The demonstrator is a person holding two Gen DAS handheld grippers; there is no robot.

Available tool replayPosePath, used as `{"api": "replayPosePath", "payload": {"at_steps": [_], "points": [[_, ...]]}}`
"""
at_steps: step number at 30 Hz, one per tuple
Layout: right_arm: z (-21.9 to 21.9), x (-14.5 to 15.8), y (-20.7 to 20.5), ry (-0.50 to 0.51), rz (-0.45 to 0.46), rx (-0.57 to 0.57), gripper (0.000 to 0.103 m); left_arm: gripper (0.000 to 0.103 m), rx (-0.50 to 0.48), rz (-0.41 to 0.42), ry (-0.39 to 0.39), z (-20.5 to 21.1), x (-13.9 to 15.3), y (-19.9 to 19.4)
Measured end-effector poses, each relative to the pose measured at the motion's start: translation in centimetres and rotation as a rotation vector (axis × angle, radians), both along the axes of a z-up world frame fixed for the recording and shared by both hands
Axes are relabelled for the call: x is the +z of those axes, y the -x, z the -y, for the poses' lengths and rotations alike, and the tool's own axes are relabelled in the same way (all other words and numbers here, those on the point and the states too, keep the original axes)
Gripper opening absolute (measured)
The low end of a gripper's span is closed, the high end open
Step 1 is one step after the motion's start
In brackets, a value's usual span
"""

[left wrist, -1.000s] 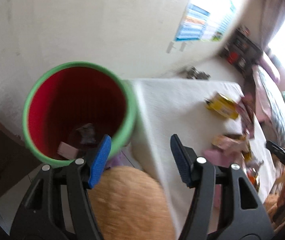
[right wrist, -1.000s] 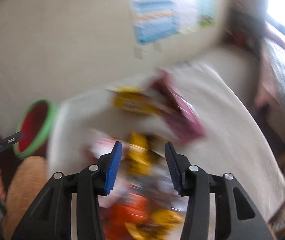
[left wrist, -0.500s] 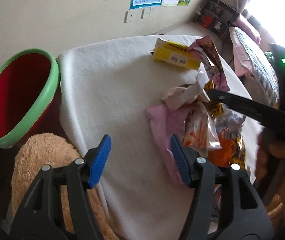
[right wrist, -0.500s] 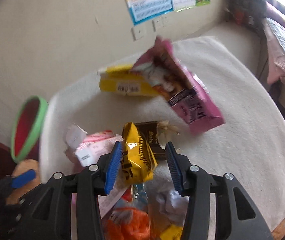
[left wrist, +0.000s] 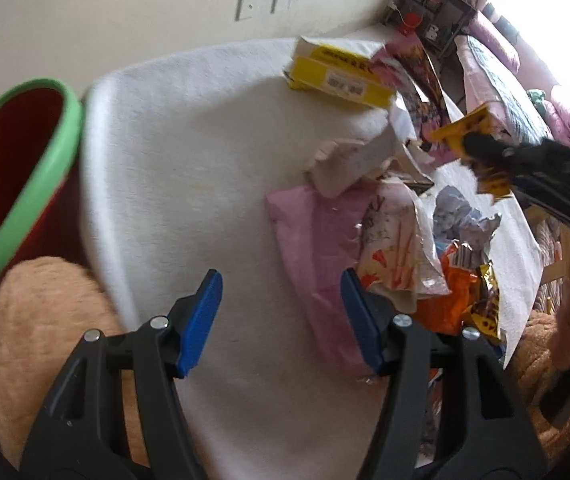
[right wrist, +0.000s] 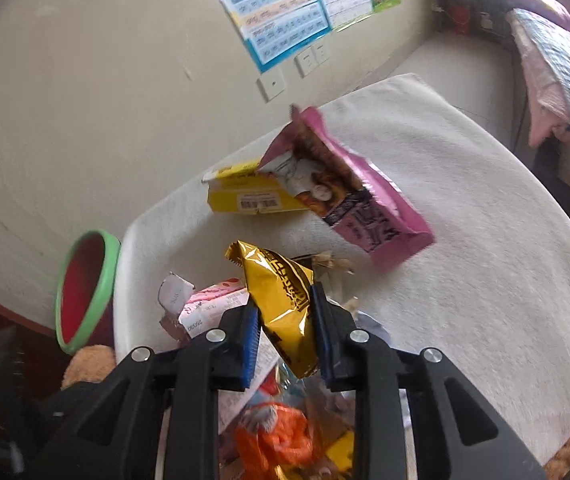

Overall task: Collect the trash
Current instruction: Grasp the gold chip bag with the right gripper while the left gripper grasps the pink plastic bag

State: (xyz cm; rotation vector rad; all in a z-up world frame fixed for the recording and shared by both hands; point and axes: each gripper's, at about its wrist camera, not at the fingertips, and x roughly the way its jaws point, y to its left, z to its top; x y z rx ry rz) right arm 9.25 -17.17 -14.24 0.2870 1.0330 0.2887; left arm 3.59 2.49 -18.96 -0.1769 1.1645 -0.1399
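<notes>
Foil is what the right gripper [right wrist: 285, 320] has between its closing jaws: a yellow snack wrapper [right wrist: 285, 292], raised above the litter pile on the white-covered bench [right wrist: 465, 240]. I judge it near weightless, crinkly and slick, so pinching a flat doubled fold at mid-body suits better than an edge. The left gripper [left wrist: 281, 320] hangs open and empty over the bench beside a pink bag [left wrist: 309, 232]. The red bin [left wrist: 9, 184] stands off the bench's left end.
</notes>
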Motion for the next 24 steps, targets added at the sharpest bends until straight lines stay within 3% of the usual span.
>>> {"api": "replayPosePath", "payload": {"at_steps": [10, 15, 24], "points": [[0.6, 0.6, 0.6, -0.016, 0.004, -0.014, 0.024, 0.055, -0.066, -0.053, -0.018, 3.9, -2.5, -1.2], [0.1, 0.5, 0.7, 0.004, 0.006, -0.002, 0.024, 0.035, -0.081, -0.032, -0.036, 3.6, -2.1, -1.2], [0.3, 0.9, 0.7, 0.0, 0.024, -0.019, 0.024, 0.031, -0.133, 0.054, -0.099, 3.9, 0.0, 0.9]]}}
